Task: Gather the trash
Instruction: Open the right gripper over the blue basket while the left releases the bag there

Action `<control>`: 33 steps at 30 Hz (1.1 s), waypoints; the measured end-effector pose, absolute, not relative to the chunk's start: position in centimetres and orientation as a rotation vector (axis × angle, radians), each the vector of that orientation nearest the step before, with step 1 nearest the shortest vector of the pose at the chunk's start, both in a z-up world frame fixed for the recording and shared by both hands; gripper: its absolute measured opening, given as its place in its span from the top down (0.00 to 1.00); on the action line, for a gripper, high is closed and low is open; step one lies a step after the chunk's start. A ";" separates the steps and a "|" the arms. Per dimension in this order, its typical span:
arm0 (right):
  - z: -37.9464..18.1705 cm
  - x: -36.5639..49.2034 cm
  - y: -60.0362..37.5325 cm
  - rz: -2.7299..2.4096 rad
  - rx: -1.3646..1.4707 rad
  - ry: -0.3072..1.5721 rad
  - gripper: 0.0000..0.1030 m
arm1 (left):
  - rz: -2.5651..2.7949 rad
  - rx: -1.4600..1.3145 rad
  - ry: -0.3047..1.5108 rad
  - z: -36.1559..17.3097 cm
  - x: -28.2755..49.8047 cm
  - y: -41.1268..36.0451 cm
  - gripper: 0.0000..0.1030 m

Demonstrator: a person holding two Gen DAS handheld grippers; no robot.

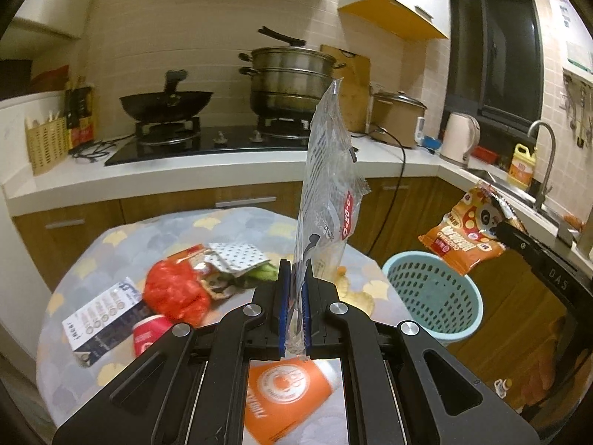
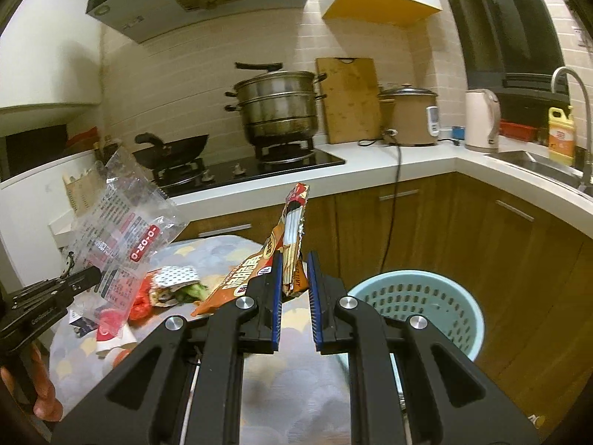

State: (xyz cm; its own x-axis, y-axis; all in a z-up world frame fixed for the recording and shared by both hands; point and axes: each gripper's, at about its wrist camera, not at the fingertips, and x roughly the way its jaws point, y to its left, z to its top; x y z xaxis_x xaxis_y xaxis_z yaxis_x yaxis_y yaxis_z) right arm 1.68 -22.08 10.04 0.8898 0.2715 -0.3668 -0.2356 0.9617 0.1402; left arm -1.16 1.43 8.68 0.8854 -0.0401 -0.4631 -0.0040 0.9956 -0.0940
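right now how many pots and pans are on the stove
2: a black wok on the left burner, a stacked steel steamer pot on the right burner.

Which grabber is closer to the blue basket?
Right. The right gripper holds its orange snack bag just above the blue basket. The left gripper, holding a clear wrapper, is back over the table.

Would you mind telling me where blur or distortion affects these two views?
Left wrist view: the table litter is smeared, notably the red bag, while the clear wrapper stays fairly sharp; the counter bows from the fisheye. Right wrist view: the blue basket is soft, cabinet edges curve, corners are black.
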 end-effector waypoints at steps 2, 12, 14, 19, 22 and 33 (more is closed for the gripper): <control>10.0 1.8 -23.2 0.232 0.100 0.390 0.90 | -0.034 -0.082 0.486 8.8 -0.6 0.7 0.96; 7.6 3.6 -30.0 0.068 0.153 0.441 0.90 | -0.137 -0.011 0.542 7.9 2.9 -7.3 0.96; 6.5 4.3 -31.5 0.032 0.165 0.470 0.90 | -0.159 0.003 0.559 7.4 3.6 -8.8 0.96; 4.0 6.0 -34.4 -0.021 0.193 0.540 0.90 | -0.214 0.045 0.600 6.2 5.4 -13.0 0.96; 2.7 6.8 -35.4 -0.040 0.206 0.571 0.90 | -0.236 0.065 0.618 5.6 6.3 -14.7 0.96; -2.1 10.6 -36.4 -0.045 0.178 0.764 0.88 | -0.327 0.006 0.753 1.9 11.0 -17.5 0.62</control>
State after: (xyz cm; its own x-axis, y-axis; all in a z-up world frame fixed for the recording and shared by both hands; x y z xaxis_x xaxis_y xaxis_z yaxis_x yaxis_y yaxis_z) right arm 10.62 -36.44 -2.06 0.7219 0.0238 -0.6916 0.1053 0.9840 0.1437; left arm 11.04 -17.46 1.93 0.6813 -0.2888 -0.6726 0.2934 0.9496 -0.1106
